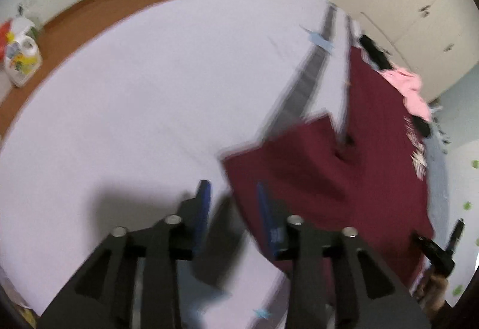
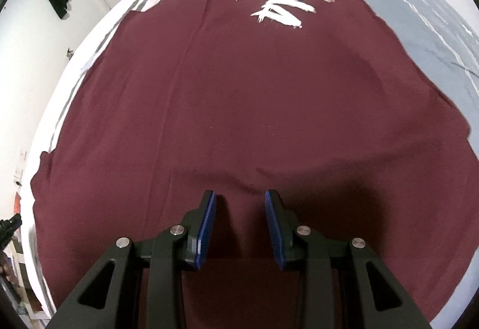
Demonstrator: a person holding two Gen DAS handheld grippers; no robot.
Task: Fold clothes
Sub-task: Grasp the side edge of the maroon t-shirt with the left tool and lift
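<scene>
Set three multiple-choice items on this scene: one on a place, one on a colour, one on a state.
1. Where does the pink garment lie?
A. beyond the maroon T-shirt
B. on the floor
C. in the tongs

2. What colour is the T-shirt's print?
A. yellow
B. white
C. black

3. How do the right tongs stand?
A. clamped on a sleeve
B. open, empty
C. holding a bottle

Answers: 1 A, it sits past the shirt's far edge; 2 B, white lettering; 3 B, a clear gap shows between the pads.

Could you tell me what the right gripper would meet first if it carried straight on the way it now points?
Most likely the maroon T-shirt: the right gripper points down at the cloth with nothing between, jaws apart.
</scene>
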